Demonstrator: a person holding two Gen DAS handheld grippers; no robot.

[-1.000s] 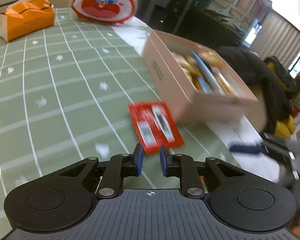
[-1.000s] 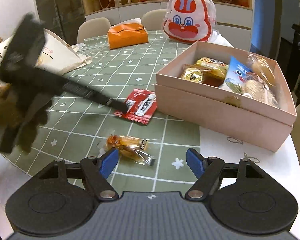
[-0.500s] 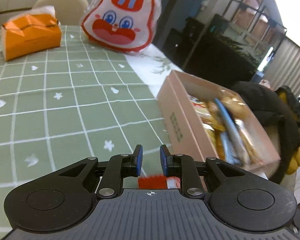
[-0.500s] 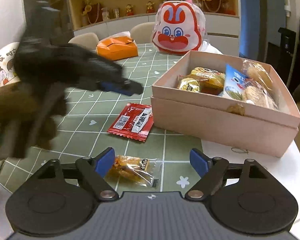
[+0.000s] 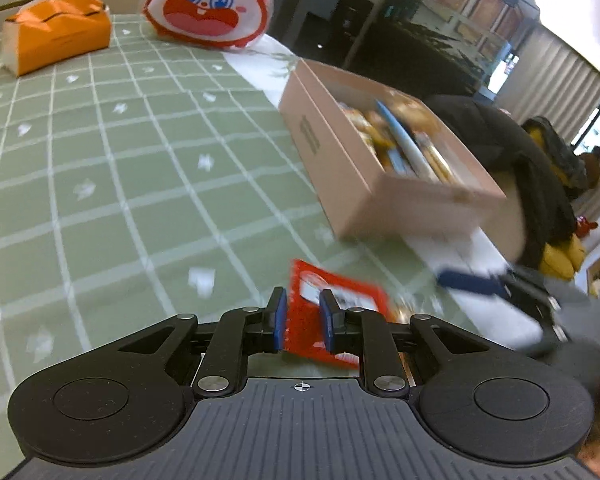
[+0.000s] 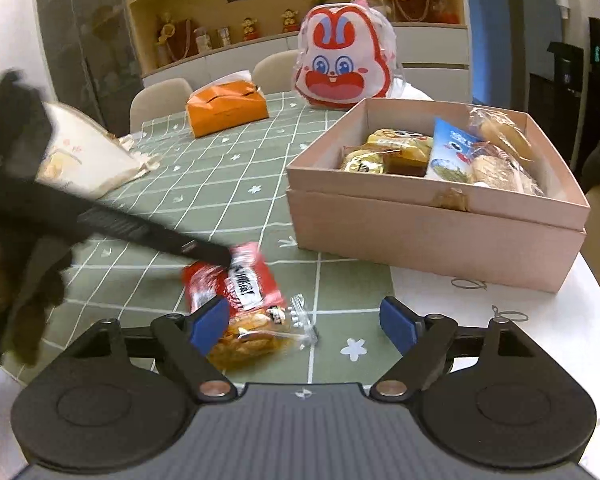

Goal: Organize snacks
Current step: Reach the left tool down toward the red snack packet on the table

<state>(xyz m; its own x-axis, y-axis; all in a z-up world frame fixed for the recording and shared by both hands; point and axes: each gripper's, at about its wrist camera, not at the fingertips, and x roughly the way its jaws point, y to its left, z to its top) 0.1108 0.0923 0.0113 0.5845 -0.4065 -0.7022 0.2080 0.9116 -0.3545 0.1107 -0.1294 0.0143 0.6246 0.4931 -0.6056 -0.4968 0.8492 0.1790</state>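
- The left gripper is working the red snack packet, which is lying on the green checked tablecloth near the table's front edge, just short of the pink box.
- Its jaws are standing narrow with the packet's edge showing between the blue pads, and the packet looks tipped up off the cloth. My guess is it's pinching it, but the blur makes it hard to swear the pads are actually pressing.
- The right gripper is hovering low over the orange snack in clear wrap, which is lying touching the red packet, partly tucked under it.
- Its jaws have just been opening and are standing wide. The left pad is sitting right at the wrapper's end, and nothing is being squeezed.
- The box is sitting at the table's right edge, half on the white cover, and it's already filling up with other snacks.
- So we're in the pick-up step for the last two loose items.
- Next I'd say the left one needs a firm pinch, then a lift clear of the box wall. The right one should be centring over the wrapper before closing.
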